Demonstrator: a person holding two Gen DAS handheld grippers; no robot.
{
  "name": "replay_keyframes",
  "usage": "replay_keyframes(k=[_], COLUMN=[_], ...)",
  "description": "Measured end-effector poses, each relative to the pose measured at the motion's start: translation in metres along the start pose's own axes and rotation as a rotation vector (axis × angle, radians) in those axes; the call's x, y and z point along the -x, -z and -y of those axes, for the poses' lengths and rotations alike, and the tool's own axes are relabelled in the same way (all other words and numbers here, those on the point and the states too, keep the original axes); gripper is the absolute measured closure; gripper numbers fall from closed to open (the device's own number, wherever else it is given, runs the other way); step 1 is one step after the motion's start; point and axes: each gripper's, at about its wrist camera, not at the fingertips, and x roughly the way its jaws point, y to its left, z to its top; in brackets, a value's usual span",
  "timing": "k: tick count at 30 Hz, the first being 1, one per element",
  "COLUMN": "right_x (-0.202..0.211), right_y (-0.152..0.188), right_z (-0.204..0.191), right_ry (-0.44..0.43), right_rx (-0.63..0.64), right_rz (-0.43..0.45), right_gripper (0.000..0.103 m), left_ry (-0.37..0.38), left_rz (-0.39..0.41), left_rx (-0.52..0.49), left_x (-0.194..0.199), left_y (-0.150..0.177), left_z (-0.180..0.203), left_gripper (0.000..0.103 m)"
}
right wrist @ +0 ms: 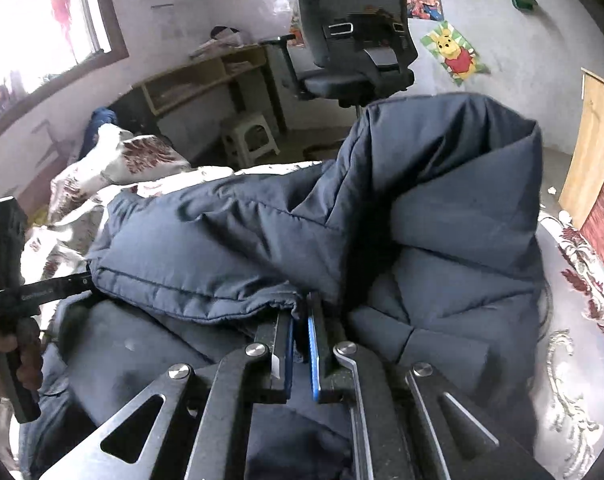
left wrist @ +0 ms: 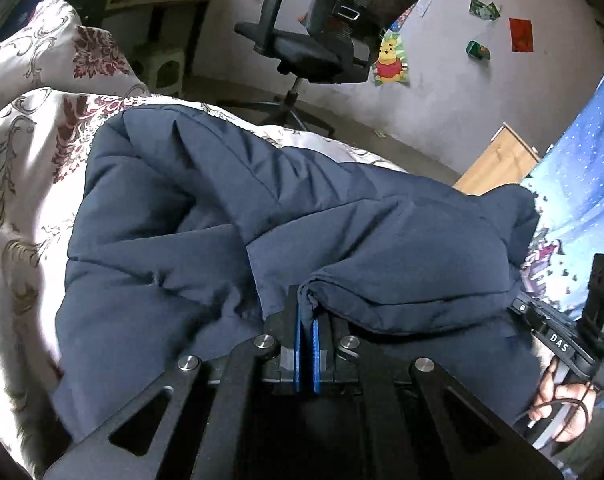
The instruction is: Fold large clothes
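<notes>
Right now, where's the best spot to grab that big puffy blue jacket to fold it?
Grab the stitched hem edge of the jacket, coming in from the near side, level with the bed. That edge is thin and flat, unlike the puffy middle. The left tool and right tool both already pinch it there.

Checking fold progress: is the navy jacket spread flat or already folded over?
Partly folded: the navy jacket is doubled over itself on the bed, its hem pinched in the left tool and right tool.
</notes>
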Motion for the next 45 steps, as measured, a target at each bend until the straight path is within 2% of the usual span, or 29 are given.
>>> replay_keyframes(k=[4,6,7,9,11,14,15,17,19,21,22,24,29,32,34,38,41,42,45], right_x=[-0.008,0.002,0.008,0.025,0.046,0.066,0.065,0.048,0.02,-0.01,-0.024,-0.045,-0.061,-0.069,-0.083,-0.112,-0.13,-0.135,-0.134], right_y=[0.001,-0.003,-0.002,-0.003,-0.007,-0.032,-0.049,-0.076,-0.096,-0.107,-0.109,-0.105,-0.087,-0.081,-0.081,-0.082,-0.08,-0.078,-0.076], right_z=[0.004,0.003,0.002,0.002,0.003,0.004,0.004,0.004,0.004,0.005,0.005,0.002,-0.003,-0.002,-0.003,-0.004,0.004,0.011,0.018], right_ry=[0.006,0.007,0.009,-0.007,-0.003,0.008,-0.004,-0.048,-0.126,-0.184,-0.208,-0.201,-0.165,-0.152,-0.131,-0.049,-0.047,-0.066,-0.1], right_rx=[-0.01,0.009,0.027,0.07,0.105,0.118,0.1,0.053,0.004,-0.037,-0.044,-0.006,0.145,0.23,0.247,0.257,0.237,0.206,0.177], right_rz=[-0.003,-0.003,-0.003,0.003,0.04,0.13,0.149,0.123,0.053,-0.036,-0.091,-0.184,-0.282,-0.332,-0.348,-0.328,-0.296,-0.282,-0.26], right_gripper=[0.096,0.094,0.093,0.083,0.08,0.08,0.08,0.08,0.08,0.08,0.08,0.08,0.08,0.082,0.082,0.082,0.082,0.082,0.082], left_ry=[-0.008,0.001,0.001,0.009,0.011,0.002,-0.001,0.025,0.073,0.118,0.157,0.215,0.21,0.209,0.172,0.025,-0.044,-0.041,0.044], left_rz=[0.005,0.013,0.02,0.027,0.044,0.133,0.166,0.206,0.209,0.179,0.142,0.044,-0.182,-0.265,-0.276,-0.264,-0.251,-0.247,-0.229], left_rx=[-0.021,-0.041,-0.055,-0.096,-0.126,-0.112,-0.101,-0.047,-0.02,-0.007,-0.018,-0.071,-0.302,-0.36,-0.375,-0.356,-0.37,-0.366,-0.295], left_x=[-0.01,0.002,0.009,0.025,0.039,0.06,0.063,0.061,0.049,0.029,0.018,-0.009,-0.052,-0.065,-0.074,-0.108,-0.131,-0.134,-0.135], left_y=[-0.007,-0.009,-0.006,-0.002,0.004,0.001,-0.006,-0.03,-0.054,-0.076,-0.083,-0.094,-0.082,-0.071,-0.066,-0.072,-0.073,-0.072,-0.069], left_z=[-0.001,-0.003,-0.005,-0.004,-0.007,-0.013,-0.013,-0.012,-0.009,-0.004,0.002,0.016,0.037,0.035,0.038,0.043,0.044,0.041,0.023], left_gripper=[0.101,0.1,0.096,0.094,0.094,0.094,0.092,0.091,0.09,0.09,0.09,0.09,0.09,0.09,0.091,0.095,0.099,0.099,0.099])
